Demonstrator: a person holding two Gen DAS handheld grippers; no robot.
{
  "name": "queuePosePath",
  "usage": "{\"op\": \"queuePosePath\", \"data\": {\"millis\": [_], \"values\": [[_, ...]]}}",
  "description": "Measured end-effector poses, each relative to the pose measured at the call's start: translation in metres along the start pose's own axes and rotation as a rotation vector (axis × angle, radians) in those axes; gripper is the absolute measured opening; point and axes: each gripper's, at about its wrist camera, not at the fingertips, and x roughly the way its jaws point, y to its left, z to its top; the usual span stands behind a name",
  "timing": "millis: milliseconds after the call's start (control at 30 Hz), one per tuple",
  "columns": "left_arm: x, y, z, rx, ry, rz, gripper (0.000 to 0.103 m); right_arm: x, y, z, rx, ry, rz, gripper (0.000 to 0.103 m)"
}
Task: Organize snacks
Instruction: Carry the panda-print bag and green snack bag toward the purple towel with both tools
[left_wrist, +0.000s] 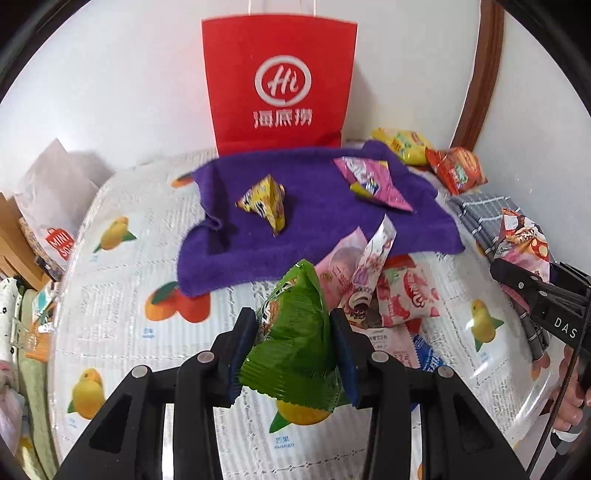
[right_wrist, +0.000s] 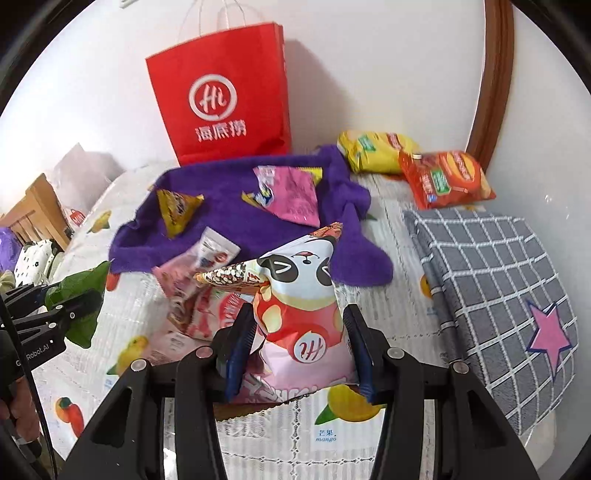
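Holding a green triangular snack packet (left_wrist: 295, 343) in the left gripper (left_wrist: 293, 354), fingers (left_wrist: 240, 350) pinching it from both sides, packet lifted above the fruit-print table cover (left_wrist: 122, 325). Holding a panda-print snack bag (right_wrist: 303, 306) in the right gripper (right_wrist: 299, 350), fingers (right_wrist: 242, 343) pressing against its flanks, bag standing upright between them over the same cover.

Likely carrying both toward sorting spots: purple towel (left_wrist: 303, 243) ahead already bearing a yellow triangular packet (left_wrist: 264, 203) and a pink packet (left_wrist: 373, 177); grey checked cloth (right_wrist: 487, 280) lying to the right, bare in the right wrist view. Judging the green triangle to belong with the other triangle on the purple towel, though uncertain.

Keeping the pinch light but steady, since air-filled foil slips and crumples. Travelling high enough to clear the loose pile of pink and red packets (left_wrist: 391, 295) lying just beyond the left fingertips. Lowering each bag until touching cloth before spreading the fingers, avoiding a drop that would roll it off. Keeping the two grippers well apart to avoid crossing paths.

Further back: red Haidilao paper bag (left_wrist: 280, 85) standing against the wall, yellow chip bag (right_wrist: 376, 151) and orange chip bag (right_wrist: 447, 181) lying near the corner.
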Motion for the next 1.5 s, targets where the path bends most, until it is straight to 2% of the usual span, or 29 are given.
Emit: {"op": "queuePosePath", "data": {"millis": [367, 800, 1500], "values": [[-0.04, 0.011, 0.003, -0.015, -0.058, 0.025, 0.039, -0.038, 0.021, 0.011, -0.031, -0.06, 0.016, 0.048], [-0.052, 0.018, 0.009, -0.027, -0.08, 0.013, 0.039, -0.063, 0.028, 0.029, -0.037, -0.1, 0.002, 0.048], [-0.038, 0.023, 0.019, -0.036, -0.07, 0.022, 0.039, -0.043, 0.027, 0.041, -0.025, -0.079, 0.005, 0.048]]}}
